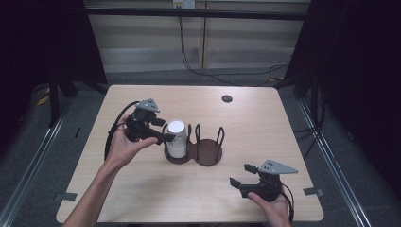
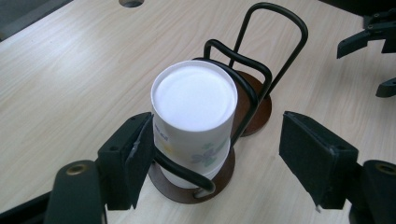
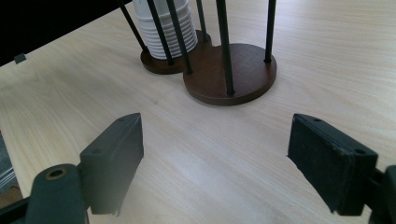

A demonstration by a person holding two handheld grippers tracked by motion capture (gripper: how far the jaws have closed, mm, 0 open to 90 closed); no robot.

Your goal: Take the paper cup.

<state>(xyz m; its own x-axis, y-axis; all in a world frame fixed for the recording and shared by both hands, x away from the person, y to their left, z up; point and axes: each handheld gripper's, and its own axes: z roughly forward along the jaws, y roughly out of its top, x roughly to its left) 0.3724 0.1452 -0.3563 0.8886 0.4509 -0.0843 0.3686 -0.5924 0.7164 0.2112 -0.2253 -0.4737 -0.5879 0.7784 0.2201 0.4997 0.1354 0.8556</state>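
Observation:
A stack of white paper cups (image 1: pixel 176 138) stands upside down in the left bay of a holder with a brown double-disc base (image 1: pixel 208 153) and black wire loops. My left gripper (image 1: pixel 164 129) is open at the cups' left side. In the left gripper view the top cup (image 2: pixel 194 100), with a floral print, sits between the jaws: the left pad (image 2: pixel 142 154) is close against it and the right pad (image 2: pixel 308 154) is well apart. My right gripper (image 1: pixel 240 174) is open near the table's front right, and in its own view (image 3: pixel 215 154) it faces the holder's empty right disc (image 3: pixel 233 77) and the ribbed cup rims (image 3: pixel 163 32).
A dark round hole (image 1: pixel 227 99) sits in the light wooden table (image 1: pixel 265 123) near its far edge. Cables run over the floor behind the table. The other hand's gripper (image 2: pixel 369 42) shows at the top right of the left gripper view.

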